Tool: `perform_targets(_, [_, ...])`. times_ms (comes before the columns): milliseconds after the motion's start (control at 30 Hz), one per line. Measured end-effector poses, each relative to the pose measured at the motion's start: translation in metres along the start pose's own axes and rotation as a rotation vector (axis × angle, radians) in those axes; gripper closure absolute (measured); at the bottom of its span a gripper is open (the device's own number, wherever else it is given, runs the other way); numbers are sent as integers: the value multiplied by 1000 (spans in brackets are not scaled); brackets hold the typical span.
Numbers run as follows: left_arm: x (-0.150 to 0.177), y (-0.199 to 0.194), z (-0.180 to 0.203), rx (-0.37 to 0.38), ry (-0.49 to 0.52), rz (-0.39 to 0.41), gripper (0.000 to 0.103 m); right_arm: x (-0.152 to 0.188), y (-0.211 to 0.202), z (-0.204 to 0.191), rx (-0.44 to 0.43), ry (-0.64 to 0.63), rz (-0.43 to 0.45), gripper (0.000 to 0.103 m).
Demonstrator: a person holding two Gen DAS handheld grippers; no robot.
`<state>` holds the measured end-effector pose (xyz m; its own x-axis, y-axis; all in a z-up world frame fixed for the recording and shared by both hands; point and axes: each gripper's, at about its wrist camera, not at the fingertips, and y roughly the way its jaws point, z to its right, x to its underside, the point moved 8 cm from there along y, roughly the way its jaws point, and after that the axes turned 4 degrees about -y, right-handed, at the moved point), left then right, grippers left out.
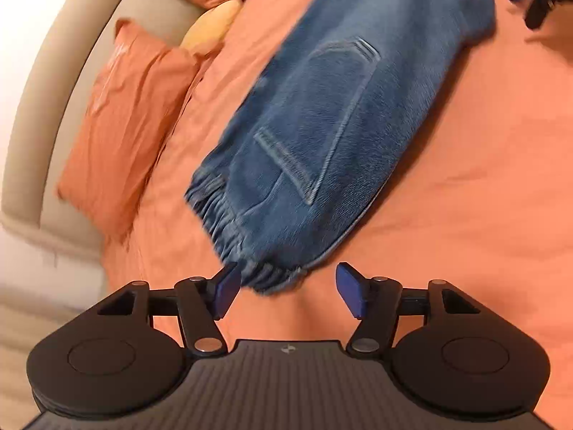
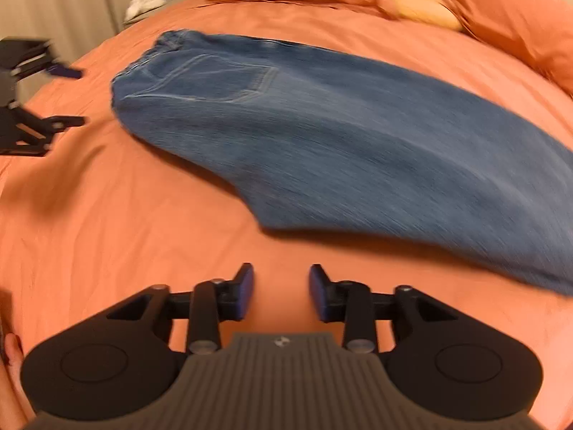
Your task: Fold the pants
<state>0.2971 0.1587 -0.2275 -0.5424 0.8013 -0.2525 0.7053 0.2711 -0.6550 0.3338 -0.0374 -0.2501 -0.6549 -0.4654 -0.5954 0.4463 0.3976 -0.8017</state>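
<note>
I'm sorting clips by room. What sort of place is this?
Most likely a bedroom: the jeans lie on a bed with an orange sheet, orange pillows and a padded beige headboard.

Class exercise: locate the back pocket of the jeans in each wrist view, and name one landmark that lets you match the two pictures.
Left wrist view: the back pocket sits mid-frame, above the elastic waistband near the left gripper.
Right wrist view: the back pocket lies upper left of centre, far from the right gripper.
Shared landmark: the yellow pillow between orange pillows.
</note>
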Motion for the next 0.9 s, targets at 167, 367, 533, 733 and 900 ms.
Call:
perform_targets(167, [5,37,9,-76,85,-60,32,-14,24,-18,62,-140,-4,55])
perform_targets(367, [-3,45,-19,-20,-74,-53,55,-30,18,-21,186,-258,120,55])
perform_targets(533, [-11,54,-71,67,-326,-78,81,-34,16,-22,250,-387,151,54])
perform_targets(733, [-16,62,-66,67,-282,-107,84,-26,24,-21,290,-479,51,90])
perform_targets(900, [-12,57,-59,62,-240,-132,93,-35,-18,-36,229,-506,25,94])
